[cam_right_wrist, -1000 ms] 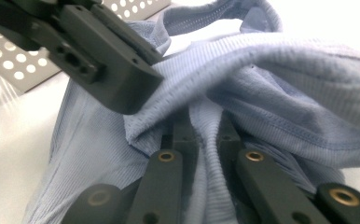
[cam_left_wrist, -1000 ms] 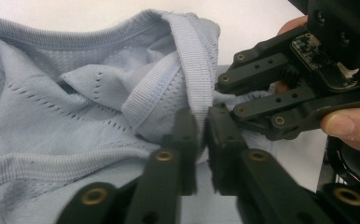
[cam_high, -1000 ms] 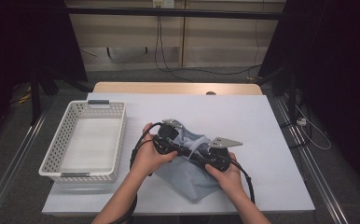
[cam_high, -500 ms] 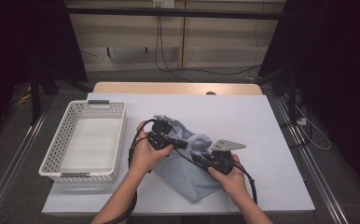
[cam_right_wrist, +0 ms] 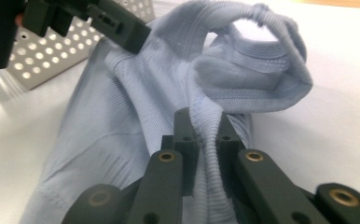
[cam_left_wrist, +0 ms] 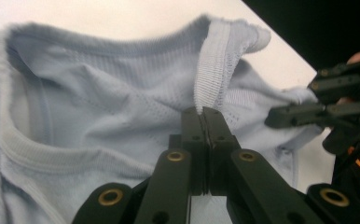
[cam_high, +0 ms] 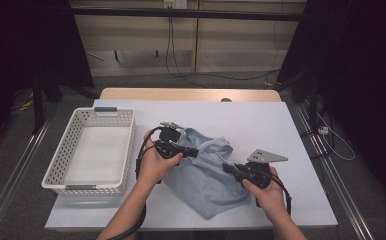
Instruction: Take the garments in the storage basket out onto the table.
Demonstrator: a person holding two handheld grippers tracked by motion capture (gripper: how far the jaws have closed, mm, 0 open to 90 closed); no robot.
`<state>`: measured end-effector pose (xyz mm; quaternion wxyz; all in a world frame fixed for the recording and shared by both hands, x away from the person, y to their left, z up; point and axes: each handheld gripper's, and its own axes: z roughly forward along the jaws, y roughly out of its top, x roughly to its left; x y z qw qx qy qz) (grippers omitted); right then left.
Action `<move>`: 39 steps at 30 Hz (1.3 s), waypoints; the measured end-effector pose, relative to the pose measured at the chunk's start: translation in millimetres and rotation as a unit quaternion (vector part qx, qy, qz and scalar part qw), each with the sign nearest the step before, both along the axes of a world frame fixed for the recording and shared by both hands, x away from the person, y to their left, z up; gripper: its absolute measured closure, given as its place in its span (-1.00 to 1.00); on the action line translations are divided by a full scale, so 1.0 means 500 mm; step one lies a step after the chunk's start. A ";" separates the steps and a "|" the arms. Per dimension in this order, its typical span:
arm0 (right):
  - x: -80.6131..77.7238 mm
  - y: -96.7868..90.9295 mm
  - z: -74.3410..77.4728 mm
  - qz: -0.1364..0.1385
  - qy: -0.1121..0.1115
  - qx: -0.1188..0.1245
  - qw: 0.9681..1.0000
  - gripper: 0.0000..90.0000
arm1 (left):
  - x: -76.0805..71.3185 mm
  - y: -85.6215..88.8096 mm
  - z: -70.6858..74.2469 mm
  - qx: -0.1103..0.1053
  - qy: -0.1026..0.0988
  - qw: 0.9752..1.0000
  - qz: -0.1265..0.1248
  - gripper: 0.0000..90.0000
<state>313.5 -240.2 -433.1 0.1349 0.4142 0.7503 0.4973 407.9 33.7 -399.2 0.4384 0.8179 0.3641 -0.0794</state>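
So you had both grippers, left gripper [cam_high: 193,150] and right gripper [cam_high: 229,168], with jaws clamped on the light-blue shirt's [cam_high: 208,182] ribbed edges on the bench [cam_high: 261,120]; folding was underway, next probably spreading before the basket [cam_high: 61,167].

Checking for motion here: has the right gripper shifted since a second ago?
Yes. The right gripper has moved rightward, away from the white basket, stretching the light blue shirt.

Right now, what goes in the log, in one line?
left gripper: shut on light blue shirt hem | right gripper: shut on hem | white basket: empty
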 end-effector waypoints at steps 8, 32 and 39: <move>0.005 -0.002 -0.010 -0.017 0.003 -0.016 1.000 0.80 | 0.002 -0.010 -0.020 0.013 0.004 1.000 0.002 0.98; 0.055 0.056 -0.011 0.009 0.006 -0.056 0.998 0.89 | 0.012 0.002 -0.023 0.004 0.009 1.000 0.020 0.98; 0.026 0.037 -0.016 0.009 0.008 -0.026 1.000 0.90 | 0.010 -0.011 -0.025 0.006 0.010 1.000 0.010 0.94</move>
